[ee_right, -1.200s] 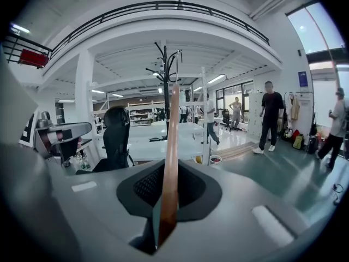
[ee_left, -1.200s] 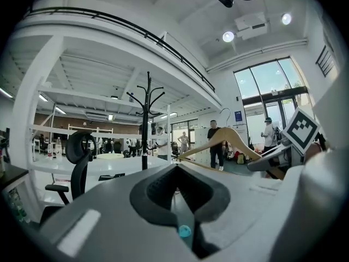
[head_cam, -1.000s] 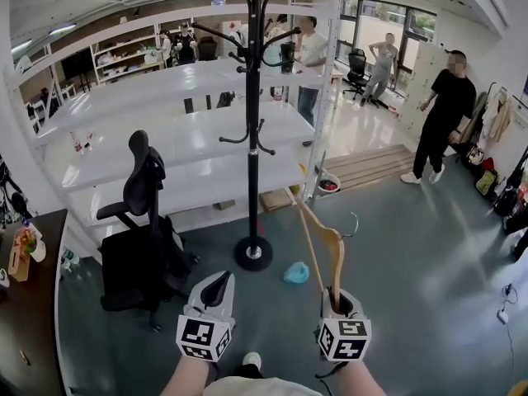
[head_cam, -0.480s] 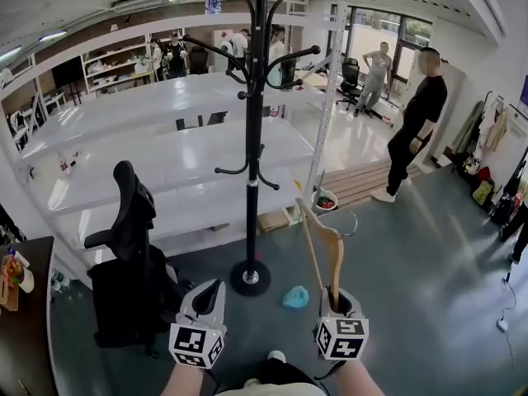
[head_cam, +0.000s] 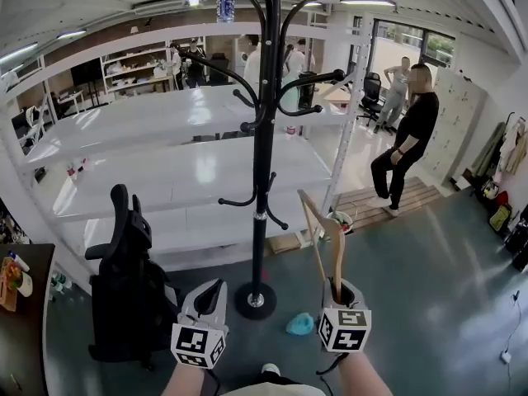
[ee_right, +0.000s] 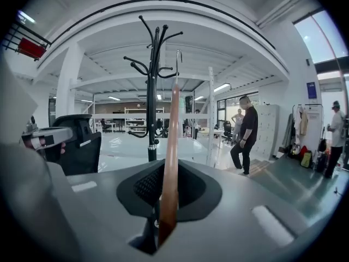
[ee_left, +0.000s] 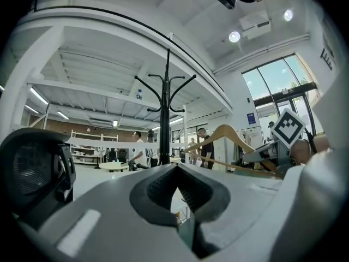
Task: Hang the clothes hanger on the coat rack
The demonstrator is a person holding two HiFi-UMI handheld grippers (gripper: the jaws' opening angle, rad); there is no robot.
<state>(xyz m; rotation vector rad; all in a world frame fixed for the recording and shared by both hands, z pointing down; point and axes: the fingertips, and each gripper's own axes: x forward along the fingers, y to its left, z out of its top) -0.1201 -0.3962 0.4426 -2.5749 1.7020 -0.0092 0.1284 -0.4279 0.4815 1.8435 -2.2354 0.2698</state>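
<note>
The right gripper (head_cam: 337, 290), low and right of centre in the head view, has its jaws pinching the lower end of the wooden clothes hanger (head_cam: 329, 239), which stands up from them, leaning slightly to the left. In the right gripper view the hanger (ee_right: 170, 162) runs as a narrow brown strip up the middle of the frame from the right gripper (ee_right: 162, 202), with its thin metal hook at the top. The left gripper (head_cam: 212, 292), low and left of centre, has its jaws pressed together with nothing between them, as the left gripper view shows (ee_left: 178, 194). The black coat rack (head_cam: 264, 180) stands in the middle of the frame on a round base, its curved arms spreading at the top and at mid-height. The hanger is just right of the pole and clear of it, not on any arm. A black office chair (head_cam: 124, 279) stands left of the rack, and a small blue thing (head_cam: 299, 324) lies on the grey floor (head_cam: 429, 304) between the right gripper and the base. Behind the rack runs a long white shelving unit (head_cam: 165, 155), with a water bottle (head_cam: 224, 0) on its top level. At the right, a person in black (head_cam: 408, 139) stands beside a low wooden platform (head_cam: 375, 203). A dark tabletop (head_cam: 21, 320) shows at the lower left edge.
</note>
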